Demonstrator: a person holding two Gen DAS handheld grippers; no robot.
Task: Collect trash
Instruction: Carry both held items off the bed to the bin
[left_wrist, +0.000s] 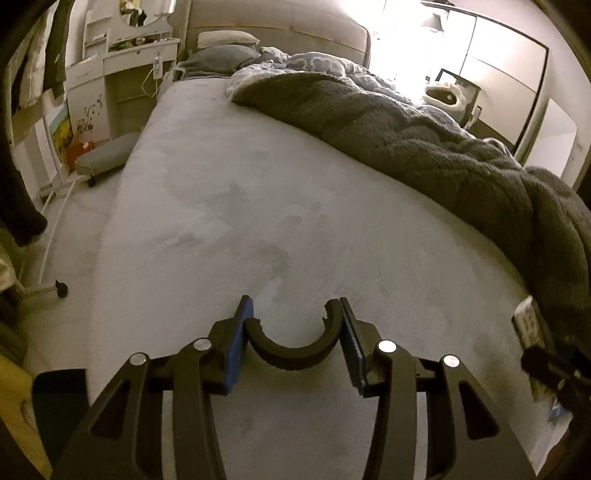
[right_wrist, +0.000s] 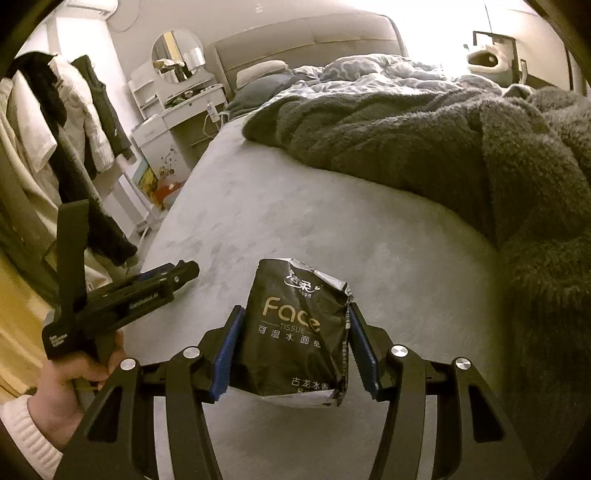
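Observation:
My right gripper (right_wrist: 295, 314) is shut on a crumpled black "Face Tissue" packet (right_wrist: 295, 328), held upright between the blue pads above the grey bed (right_wrist: 332, 229). My left gripper (left_wrist: 291, 310) is shut on a curved black plastic piece (left_wrist: 291, 350), a half ring wedged between its blue pads, over the bed (left_wrist: 240, 206). The left gripper also shows in the right wrist view (right_wrist: 184, 273), held in a hand at the left. The packet's edge shows in the left wrist view (left_wrist: 528, 325) at the far right.
A dark fluffy blanket (right_wrist: 443, 147) and patterned duvet (right_wrist: 369, 74) cover the bed's right and far side. Pillows (right_wrist: 258, 74) lie at the headboard. A white dresser with mirror (right_wrist: 177, 96) and a clothes rack (right_wrist: 66, 122) stand left of the bed.

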